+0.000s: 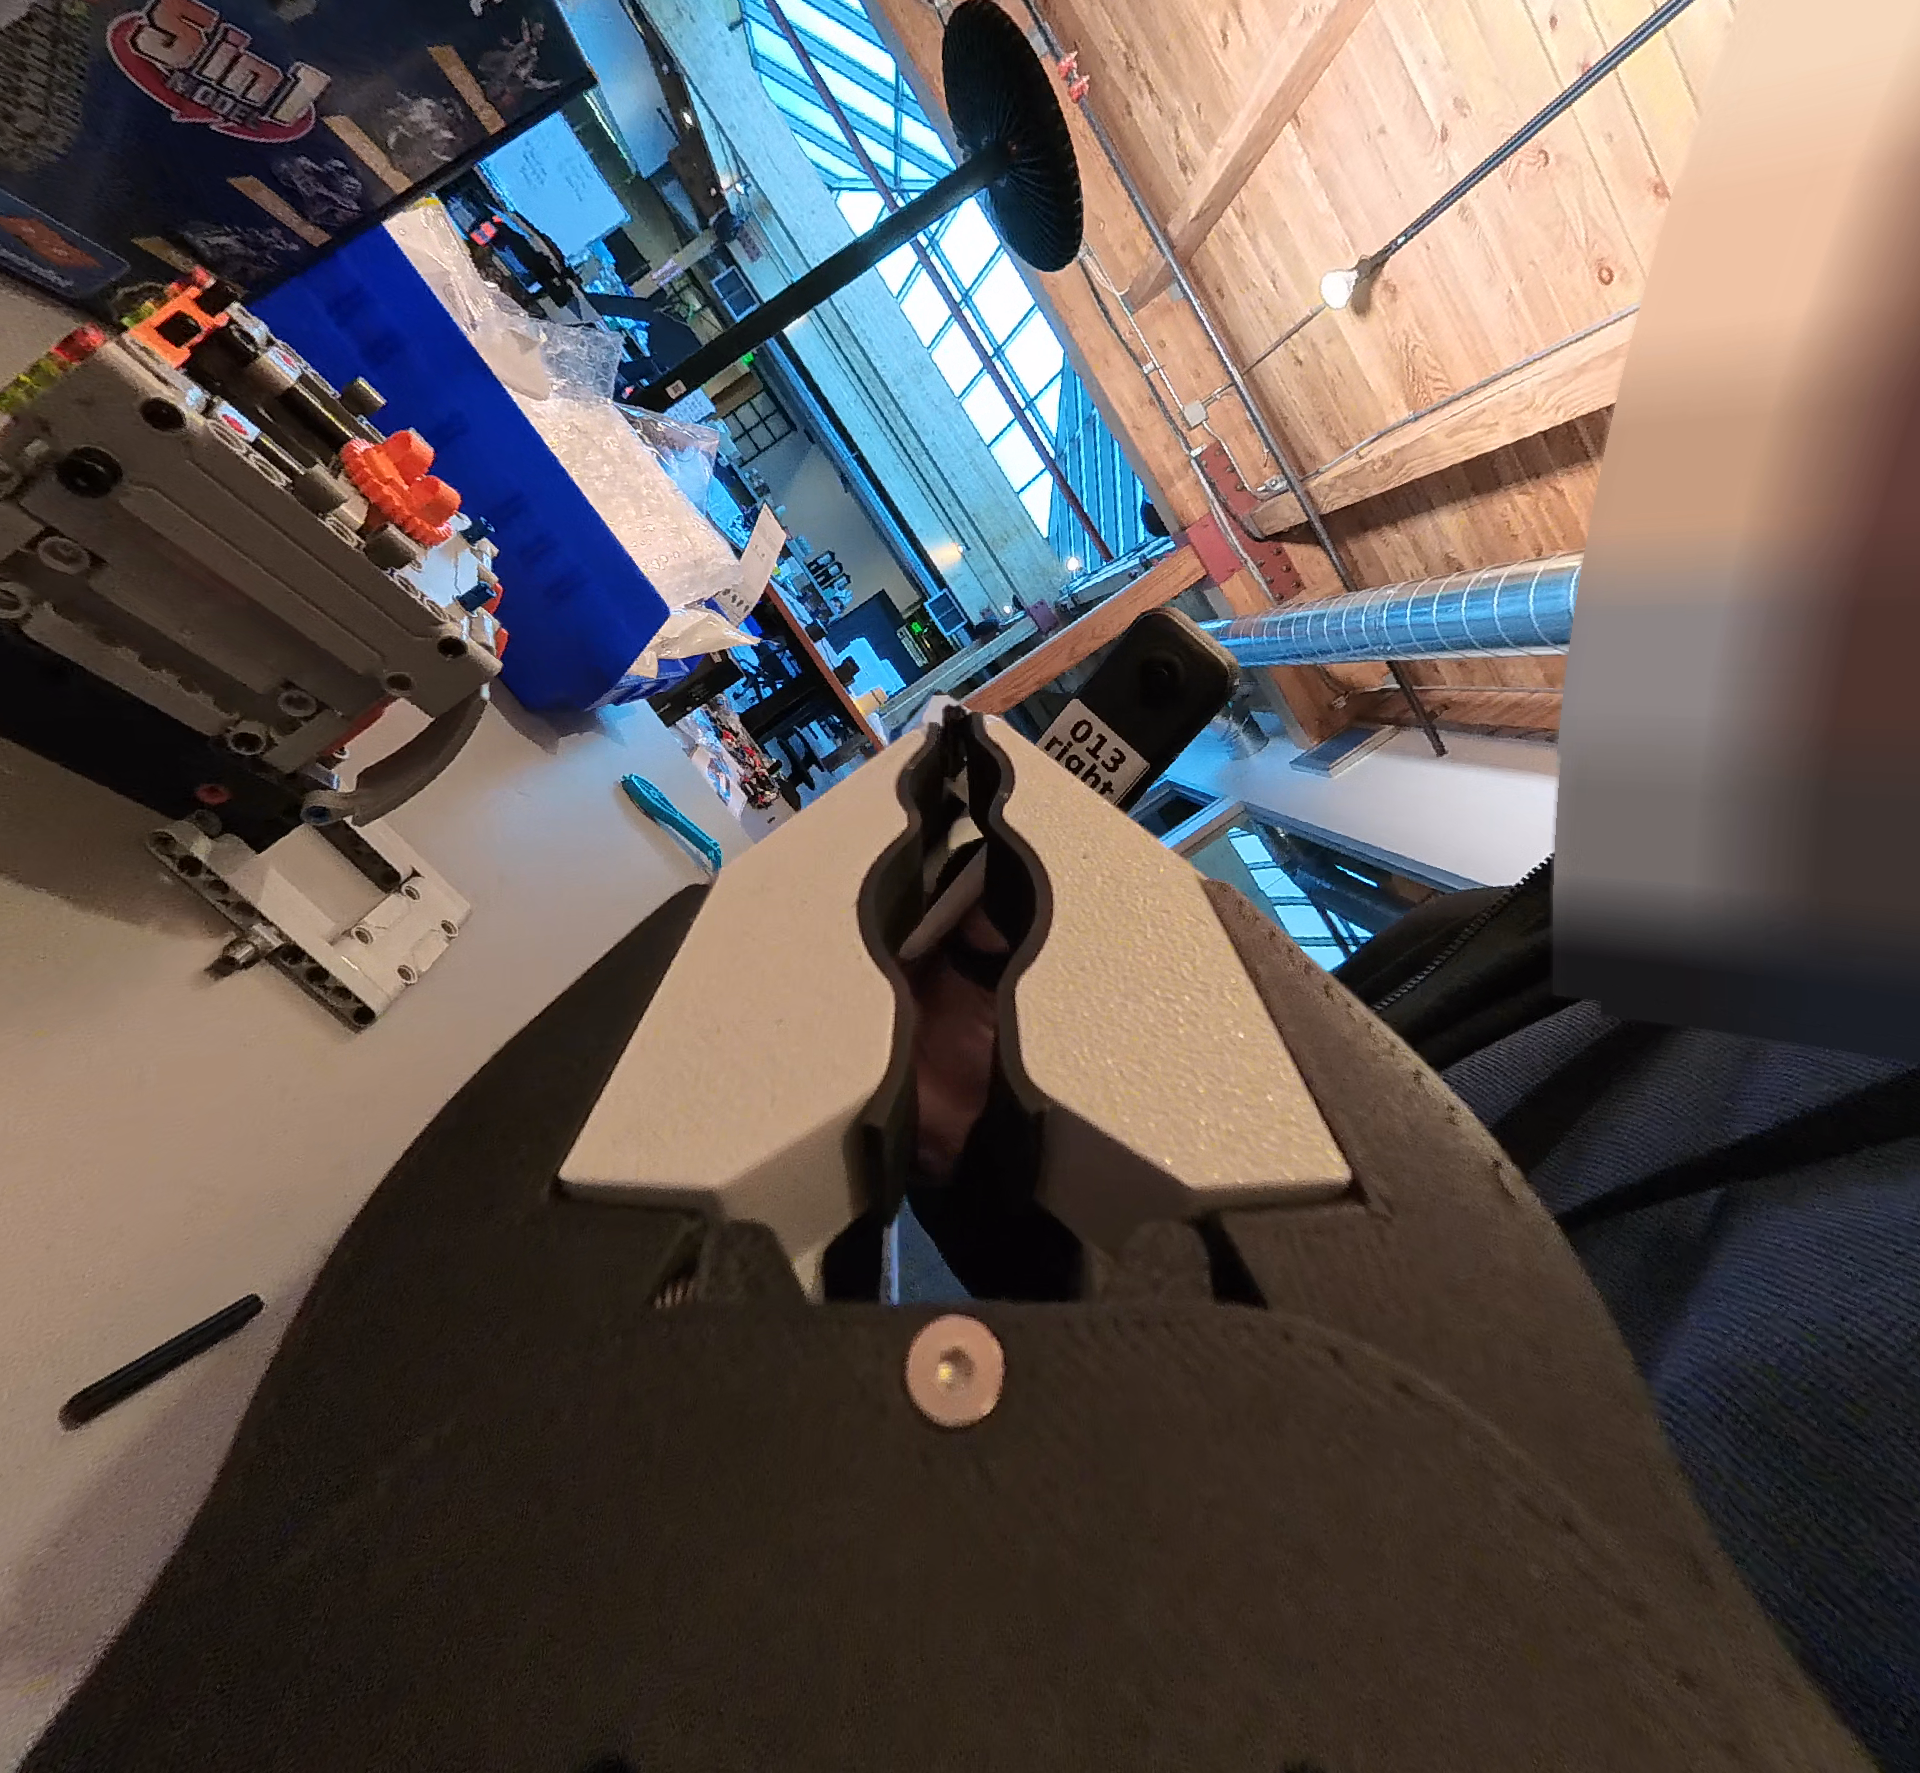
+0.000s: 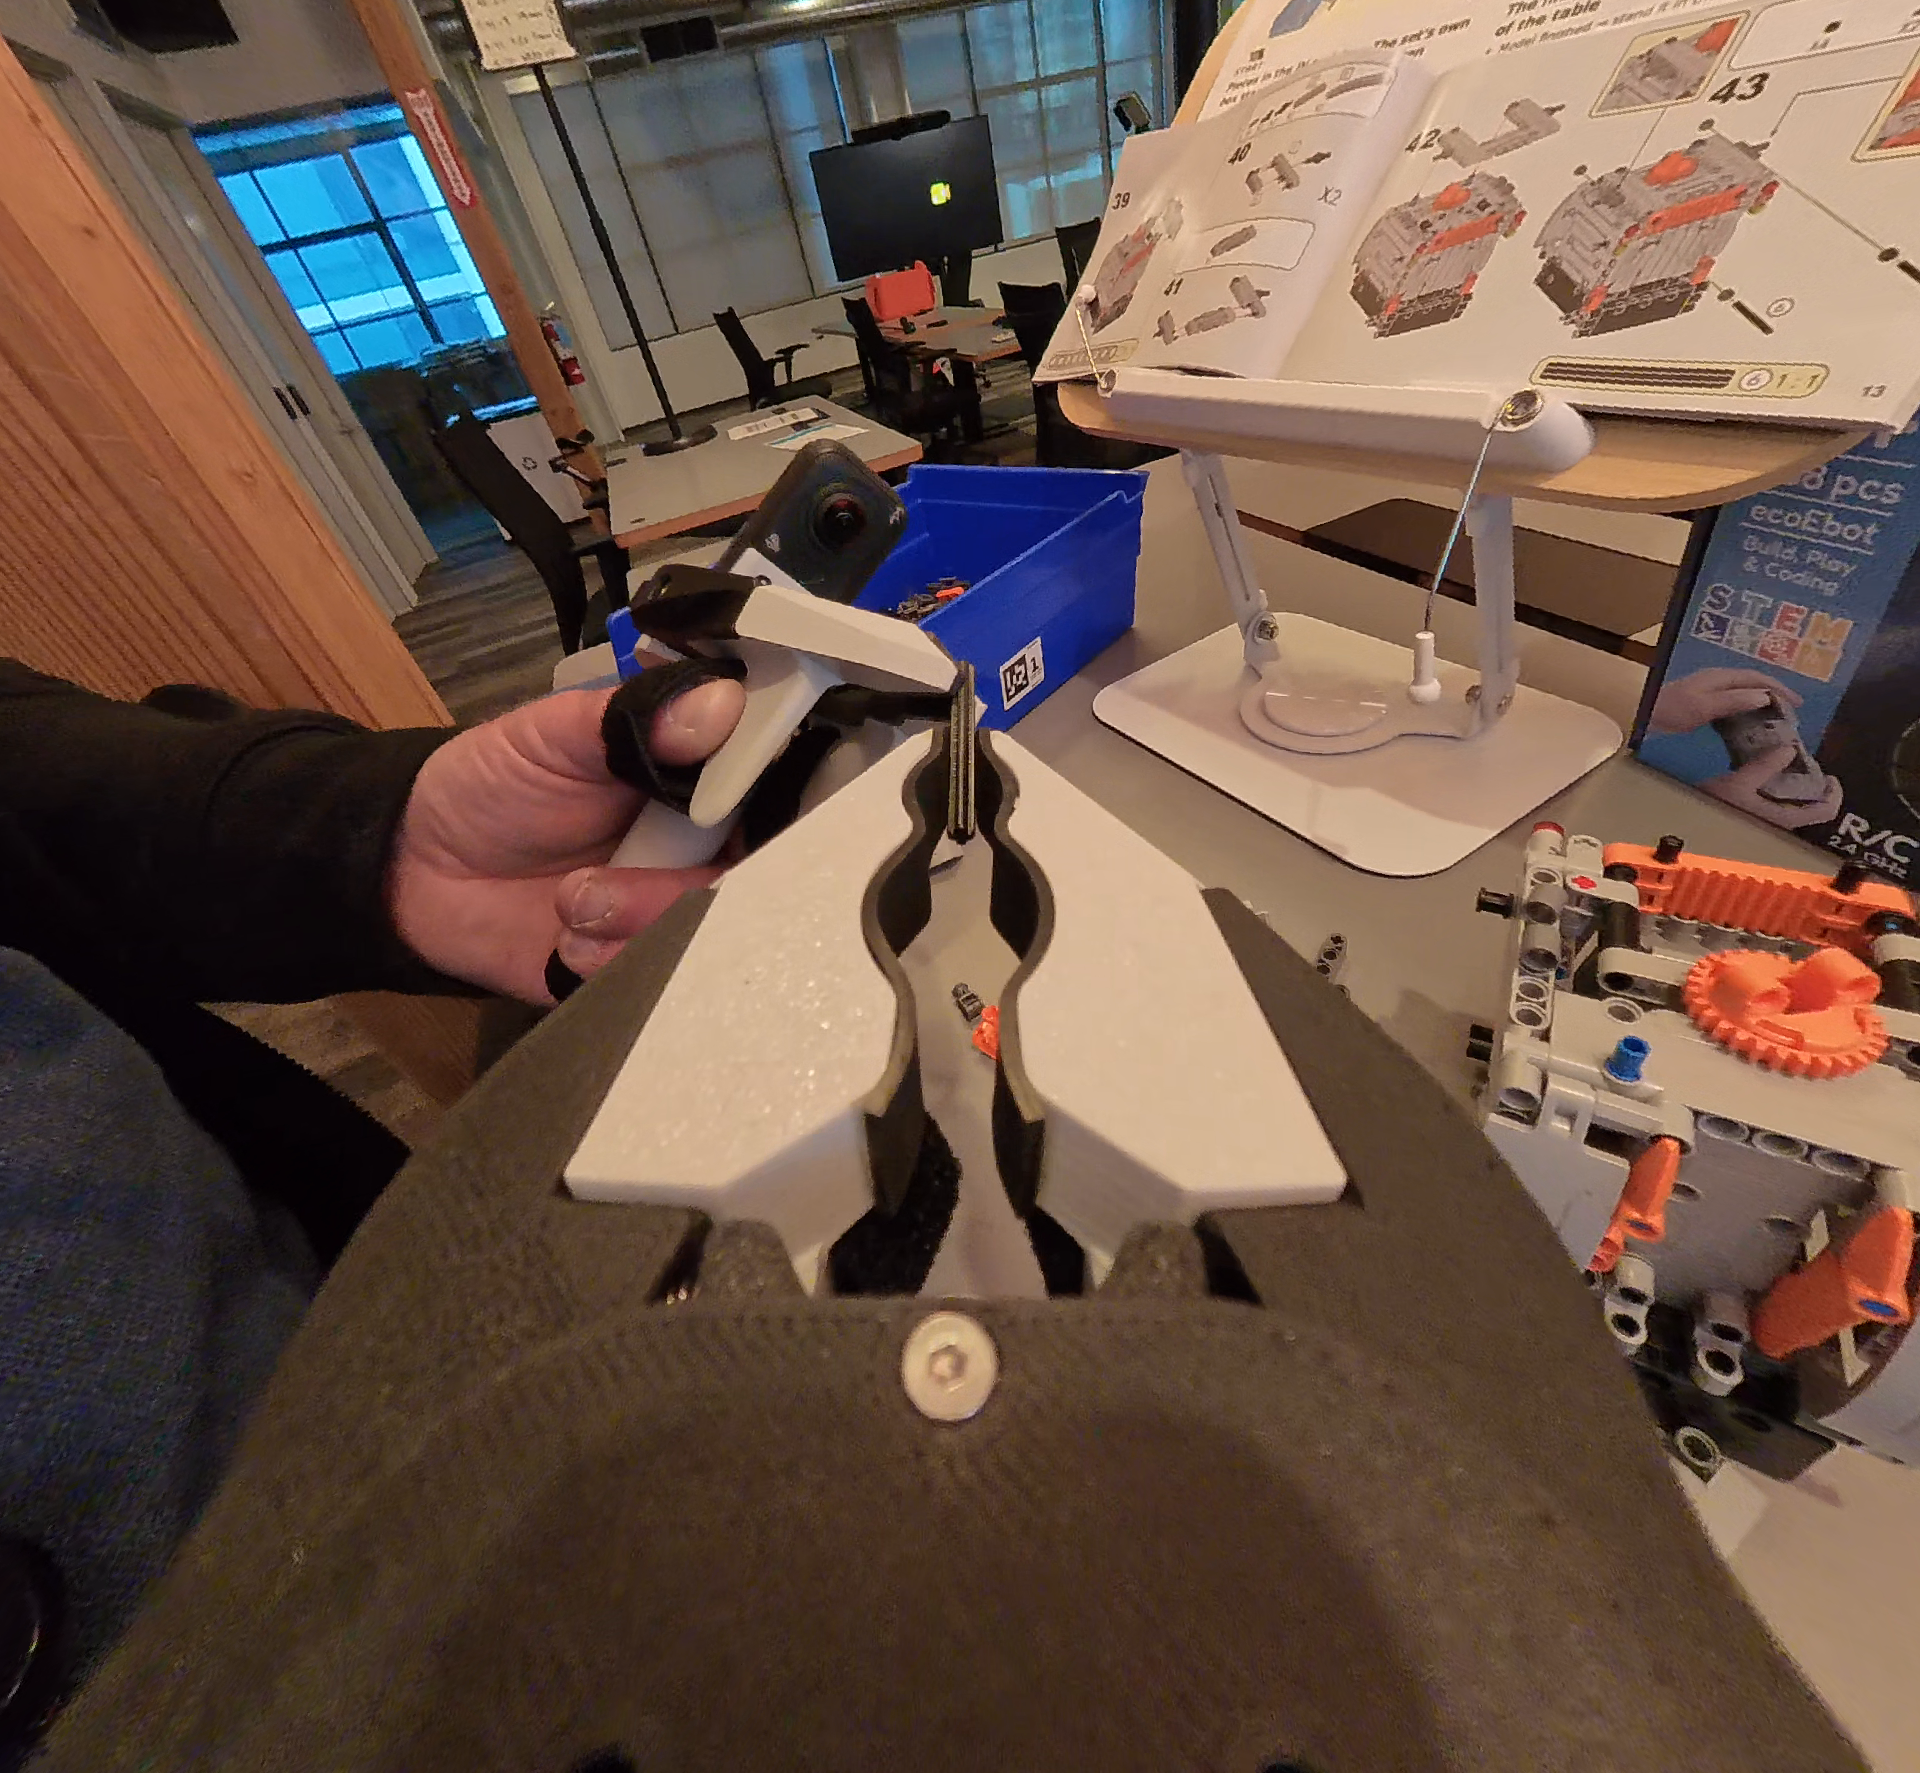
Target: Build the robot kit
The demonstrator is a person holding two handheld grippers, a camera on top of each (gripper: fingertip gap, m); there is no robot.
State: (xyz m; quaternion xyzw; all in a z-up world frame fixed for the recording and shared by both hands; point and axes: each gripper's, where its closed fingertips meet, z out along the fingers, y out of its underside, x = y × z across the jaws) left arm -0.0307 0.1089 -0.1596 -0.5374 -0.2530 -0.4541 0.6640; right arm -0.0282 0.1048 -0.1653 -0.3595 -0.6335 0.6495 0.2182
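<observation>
Left wrist view: the left gripper (image 1: 951, 736) is pinching one thin black-and-white piece (image 1: 951, 793) at its tips. One grey-and-orange brick model (image 1: 239, 560), one blue bin (image 1: 499, 466), one black pin (image 1: 161, 1360) and one printed kit box (image 1: 260, 50) are sitting on the desk (image 1: 364, 1079).

Right wrist view: the right gripper (image 2: 961, 747) is pinching one thin dark flat piece (image 2: 961, 778), touching the left gripper's tip. One open instruction booklet (image 2: 1455, 196) is resting on one white stand (image 2: 1351, 736).

Beside my grey-and-orange brick model (image 2: 1704, 1079) I see a blue plastic bin (image 2: 1023, 539) and a white book stand (image 2: 1351, 684) with its open instruction booklet (image 2: 1455, 217).
</observation>
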